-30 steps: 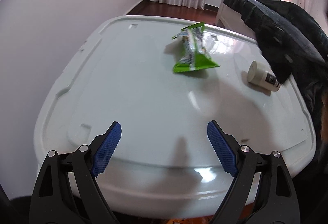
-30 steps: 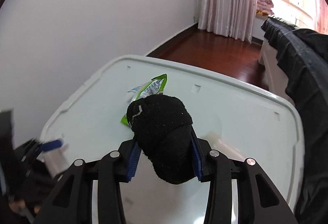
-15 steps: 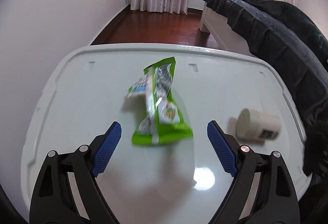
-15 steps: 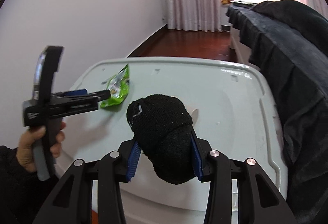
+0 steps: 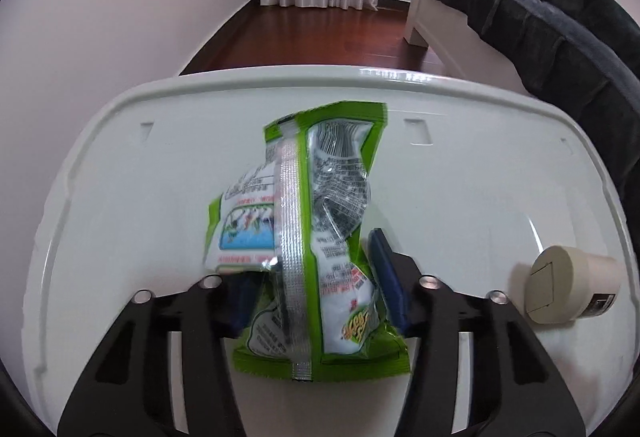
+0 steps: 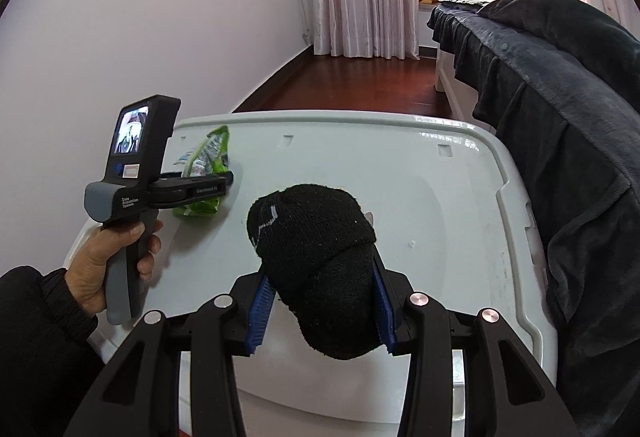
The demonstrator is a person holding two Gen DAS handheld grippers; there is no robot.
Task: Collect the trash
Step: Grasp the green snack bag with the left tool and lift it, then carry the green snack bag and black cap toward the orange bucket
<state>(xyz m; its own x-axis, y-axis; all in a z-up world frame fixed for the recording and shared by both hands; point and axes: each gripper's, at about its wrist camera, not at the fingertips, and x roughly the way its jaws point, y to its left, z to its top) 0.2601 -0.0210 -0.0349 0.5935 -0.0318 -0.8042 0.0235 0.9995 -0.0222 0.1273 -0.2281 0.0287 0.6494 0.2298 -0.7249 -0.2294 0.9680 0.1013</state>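
A crumpled green and white snack wrapper (image 5: 308,237) lies on the white plastic lid (image 5: 460,189). My left gripper (image 5: 312,285) has its blue fingers closed in on the wrapper's lower part, one on each side. In the right wrist view the wrapper (image 6: 202,173) sits at the lid's left with the left gripper (image 6: 192,191) around it. My right gripper (image 6: 320,301) is shut on a rolled black sock (image 6: 320,253) and holds it above the lid's near edge.
A small cream jar (image 5: 568,289) lies on its side at the lid's right. A dark blanket (image 6: 560,125) drapes over the bed along the right, touching the lid's edge. A white wall runs along the left. Wood floor and curtains are beyond.
My left gripper moved forward over the lid to the wrapper and its fingers closed in on it. My right gripper kept hold of the sock and drew back a little.
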